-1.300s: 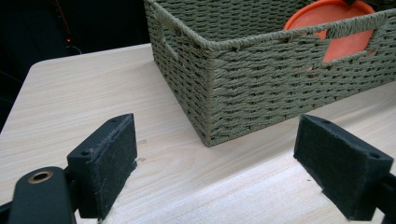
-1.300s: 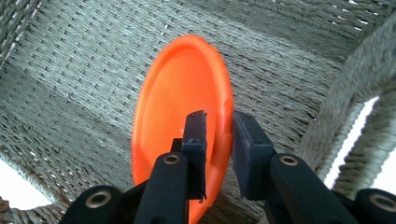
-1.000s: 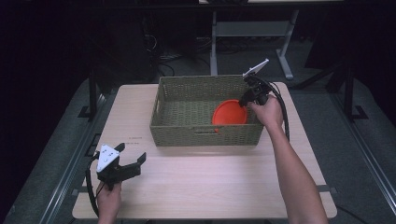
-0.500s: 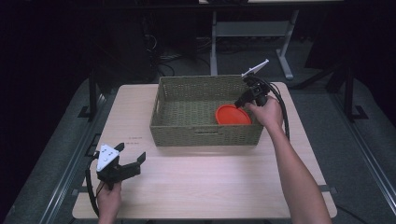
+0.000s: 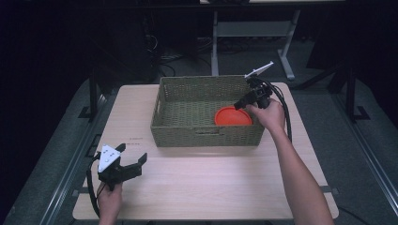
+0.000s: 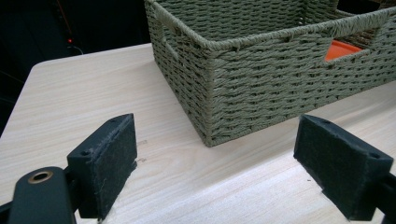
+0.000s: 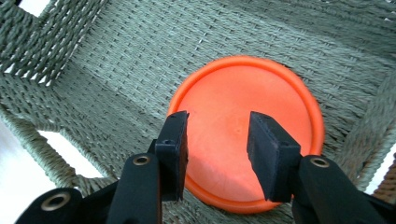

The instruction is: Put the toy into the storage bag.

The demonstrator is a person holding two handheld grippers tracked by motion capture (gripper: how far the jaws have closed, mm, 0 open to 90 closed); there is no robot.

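Observation:
An orange round plate (image 5: 232, 117) lies flat on the floor of a woven olive basket (image 5: 206, 138), in its right half. My right gripper (image 5: 238, 105) reaches over the basket's right rim and hangs just above the plate (image 7: 261, 84), jaws open with nothing between them (image 7: 217, 144). My left gripper (image 5: 136, 159) rests low over the table's front left, wide open and empty (image 6: 217, 163), facing the basket's near corner (image 6: 261, 79). The plate (image 6: 343, 49) shows orange through the basket's handle hole.
The basket stands at the back middle of a light wooden table (image 5: 211, 187). A cable (image 5: 285, 117) trails from the right gripper along the person's right forearm. A white metal frame (image 5: 253, 28) stands on the dark floor behind the table.
The plate was tilted in the right gripper a second ago; it now lies flat on the basket floor, and the right jaws have let go. The left gripper has stayed put.

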